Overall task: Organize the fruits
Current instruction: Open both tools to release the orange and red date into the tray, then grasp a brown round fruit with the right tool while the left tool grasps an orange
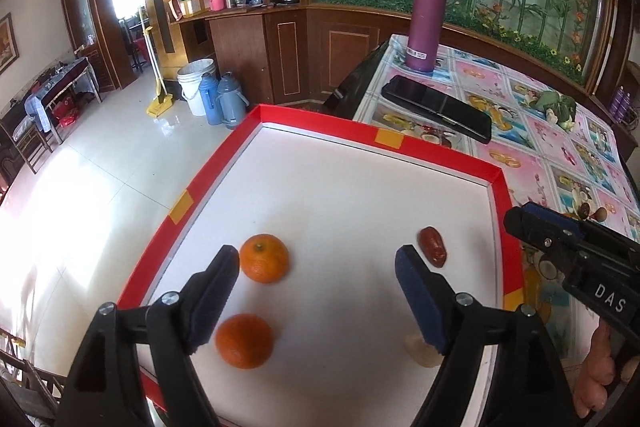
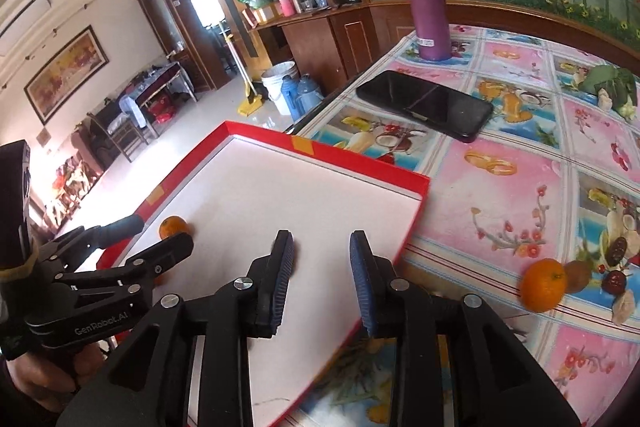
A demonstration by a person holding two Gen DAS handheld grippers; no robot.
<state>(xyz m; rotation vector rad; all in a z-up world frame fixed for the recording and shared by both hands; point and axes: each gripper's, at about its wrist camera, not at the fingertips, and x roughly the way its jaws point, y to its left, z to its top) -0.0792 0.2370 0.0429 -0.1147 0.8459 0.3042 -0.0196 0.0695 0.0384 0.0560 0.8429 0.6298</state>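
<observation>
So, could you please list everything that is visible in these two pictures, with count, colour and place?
oranges in tray: two, orange, left part of tray
orange on table: one, orange, on tablecloth right of tray
date: one, dark red-brown, right part of tray
pale fruit: one, cream, tray, partly hidden by a finger
tray: one, red rim, white floor, table corner
flask: one, purple, upright, far table edge
phone: one, black, flat, behind tray
tablecloth: one, pink patterned
left gripper: black, open, empty, over tray
right gripper: black, open, empty, over tray's right edge
</observation>
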